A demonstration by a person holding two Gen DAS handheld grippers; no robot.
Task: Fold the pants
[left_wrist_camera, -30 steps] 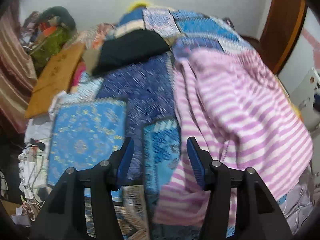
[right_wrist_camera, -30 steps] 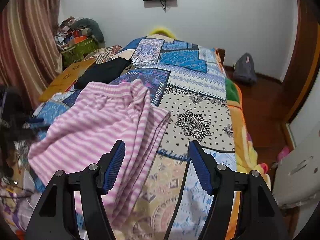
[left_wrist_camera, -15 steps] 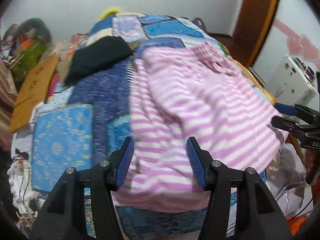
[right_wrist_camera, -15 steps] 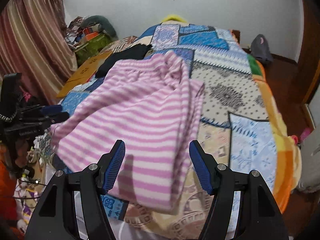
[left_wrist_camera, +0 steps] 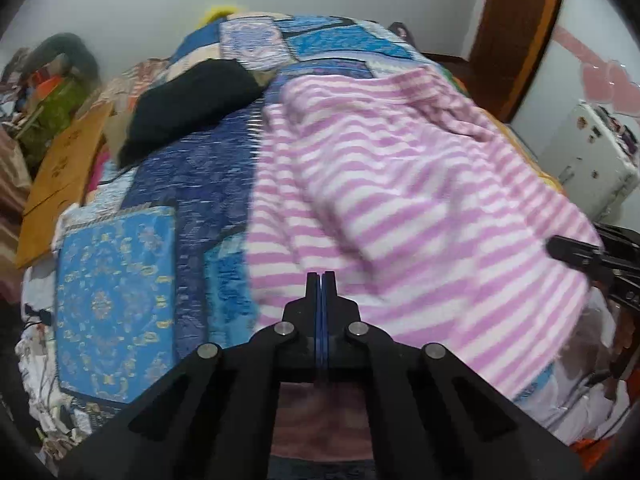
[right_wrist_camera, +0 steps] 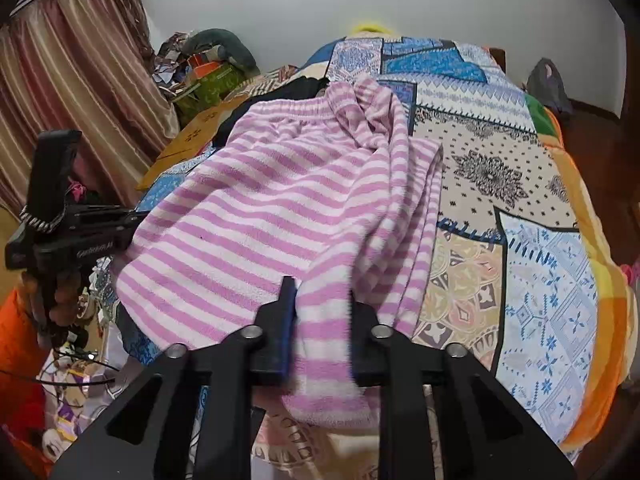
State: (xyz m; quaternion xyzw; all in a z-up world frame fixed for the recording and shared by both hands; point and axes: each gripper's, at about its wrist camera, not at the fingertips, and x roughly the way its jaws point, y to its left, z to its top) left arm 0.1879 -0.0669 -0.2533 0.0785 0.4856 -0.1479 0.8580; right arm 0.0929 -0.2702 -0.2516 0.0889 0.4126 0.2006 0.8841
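Pink-and-white striped pants [left_wrist_camera: 400, 184] lie spread over a patchwork bedspread [left_wrist_camera: 192, 176], waistband at the far end. My left gripper [left_wrist_camera: 322, 280] is shut at the near hem; no cloth shows between its pads, so I cannot tell whether it pinches fabric. In the right wrist view the pants [right_wrist_camera: 280, 200] lie bunched on the bed, and my right gripper [right_wrist_camera: 322, 300] is closed on a fold of the hem that fills the gap between its fingers. Each gripper shows in the other's view, the right one [left_wrist_camera: 588, 256] and the left one [right_wrist_camera: 88, 236].
A black folded garment [left_wrist_camera: 188, 100] lies at the far left of the bed beside a flat cardboard sheet [left_wrist_camera: 60, 176]. A clutter pile [right_wrist_camera: 204, 68] and a curtain [right_wrist_camera: 76, 92] stand at the left. A white appliance [left_wrist_camera: 588, 160] and wooden door frame [left_wrist_camera: 516, 32] are at the right.
Both grippers have closed from wide open. The right one now holds a fold of the pants' hem; the left one came down to the near hem and shut.
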